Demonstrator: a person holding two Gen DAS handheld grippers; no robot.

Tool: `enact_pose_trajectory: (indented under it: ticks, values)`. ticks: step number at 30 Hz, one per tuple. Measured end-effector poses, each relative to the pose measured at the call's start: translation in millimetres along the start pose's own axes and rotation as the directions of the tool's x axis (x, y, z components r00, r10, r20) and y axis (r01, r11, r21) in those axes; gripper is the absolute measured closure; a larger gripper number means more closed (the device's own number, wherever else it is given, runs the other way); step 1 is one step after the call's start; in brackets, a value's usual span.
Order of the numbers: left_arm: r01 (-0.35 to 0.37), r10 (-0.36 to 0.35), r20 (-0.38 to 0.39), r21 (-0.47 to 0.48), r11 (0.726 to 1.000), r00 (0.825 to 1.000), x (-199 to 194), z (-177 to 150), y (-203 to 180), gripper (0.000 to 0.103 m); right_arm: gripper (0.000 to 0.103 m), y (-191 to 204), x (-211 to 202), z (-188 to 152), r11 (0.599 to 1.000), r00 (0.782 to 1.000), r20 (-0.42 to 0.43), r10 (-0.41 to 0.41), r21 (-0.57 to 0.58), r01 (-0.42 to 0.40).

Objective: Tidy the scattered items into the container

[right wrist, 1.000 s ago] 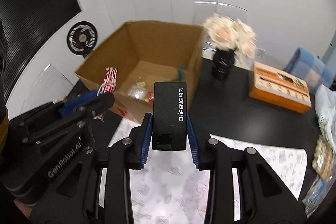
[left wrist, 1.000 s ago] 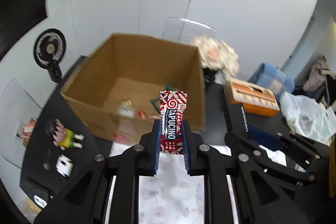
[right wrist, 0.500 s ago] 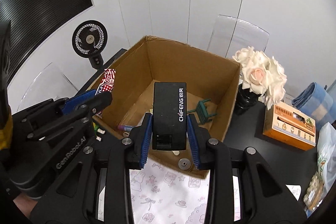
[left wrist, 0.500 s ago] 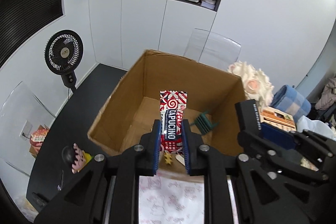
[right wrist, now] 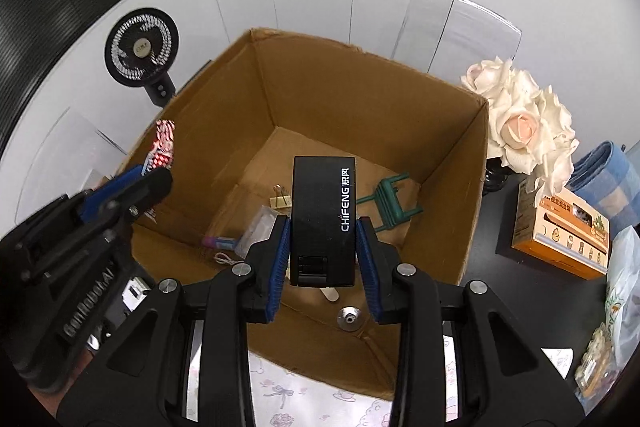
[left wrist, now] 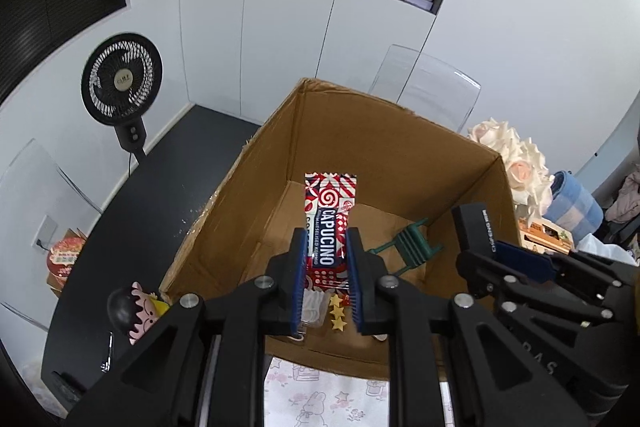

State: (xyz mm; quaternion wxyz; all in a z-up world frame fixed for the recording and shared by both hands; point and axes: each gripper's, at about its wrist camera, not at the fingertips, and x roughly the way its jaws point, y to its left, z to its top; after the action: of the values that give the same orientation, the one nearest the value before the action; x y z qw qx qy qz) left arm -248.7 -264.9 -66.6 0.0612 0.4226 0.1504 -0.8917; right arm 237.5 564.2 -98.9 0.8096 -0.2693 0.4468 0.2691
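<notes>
The left gripper [left wrist: 327, 267] fingers [left wrist: 299, 267] are pinching a red-and-white Capucino sachet [left wrist: 329, 223], holding it upright above the open cardboard box [left wrist: 392, 147]. The right gripper [right wrist: 323, 259] fingers [right wrist: 280, 259] are clamping a black CHIFENG device [right wrist: 323, 219], also hanging over the box. Inside the box, a green toy chair [right wrist: 386, 203], a binder clip [right wrist: 280, 199] and a clear plastic packet [right wrist: 256, 229] are lying on the floor. Left of the box a cartoon figurine [left wrist: 136, 315] is sitting on the table [left wrist: 132, 195]; right of the box, white roses [right wrist: 520, 119] are standing.
</notes>
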Motion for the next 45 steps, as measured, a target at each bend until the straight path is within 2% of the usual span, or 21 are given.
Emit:
enact_pose_trajectory:
  ticks: [14, 20, 21, 22, 23, 24, 27, 28, 29, 31, 45]
  values:
    - [-0.019, 0.019, -0.041, 0.017, 1.0, 0.999, 19.8, 5.6, -1.3, 0.085, 0.069, -4.8, 16.2, 4.5, 1.0, 1.0, -0.03, -0.004, 0.012, 0.004]
    - [-0.032, 0.032, -0.02, 0.012, 0.999, 0.999, 18.5, 7.7, 0.1, 0.083, 0.068, -7.1, 13.2, 5.7, 1.0, 1.0, -0.021, -0.011, 0.019, 0.012]
    - [-0.043, 0.043, -0.013, 0.011, 0.999, 0.999, 17.8, 8.0, 0.5, 0.076, 0.068, -9.9, 11.9, 5.4, 0.999, 1.0, -0.017, -0.016, 0.031, 0.016]
    - [-0.054, 0.054, -0.008, 0.008, 0.999, 0.999, 17.3, 8.3, 1.1, 0.058, 0.066, -12.6, 10.7, 4.6, 0.999, 1.0, -0.013, -0.025, 0.037, 0.026]
    - [-0.06, 0.06, -0.011, -0.002, 0.998, 0.998, 17.3, 8.4, 2.1, 0.042, 0.045, -15.1, 9.4, 3.3, 0.998, 0.999, -0.008, -0.045, 0.039, 0.045]
    - [-0.061, 0.061, -0.013, -0.013, 0.998, 0.998, 17.2, 8.5, 3.2, 0.025, 0.029, -17.6, 8.1, 2.1, 0.997, 0.998, -0.004, -0.062, 0.04, 0.062]
    - [-0.061, 0.061, -0.006, -0.034, 0.998, 0.998, 16.2, 9.4, 6.2, 0.014, 0.016, -26.1, 5.2, -1.0, 0.997, 0.998, -0.001, -0.058, 0.04, 0.058]
    - [-0.056, 0.056, -0.005, -0.04, 0.998, 0.998, 15.7, 9.9, 6.5, 0.008, 0.007, -29.4, 3.2, -2.1, 0.997, 0.998, 0.006, -0.069, 0.042, 0.069]
    - [-0.054, 0.054, -0.003, -0.043, 0.998, 0.999, 15.2, 10.1, 6.3, 0.005, 0.002, -31.9, 1.2, -3.1, 0.997, 0.997, 0.012, -0.07, 0.042, 0.07]
    - [-0.057, 0.057, 0.003, -0.035, 0.998, 0.998, 13.5, 10.2, 3.4, 0.001, 0.0, -36.0, -1.9, -4.7, 0.997, 0.997, 0.018, -0.069, 0.041, 0.069]
    - [-0.05, 0.05, 0.018, -0.016, 0.999, 0.999, 3.3, 3.6, -8.8, 0.001, 0.0, -52.8, -29.2, -13.4, 0.994, 0.995, 0.049, -0.091, 0.073, 0.087]
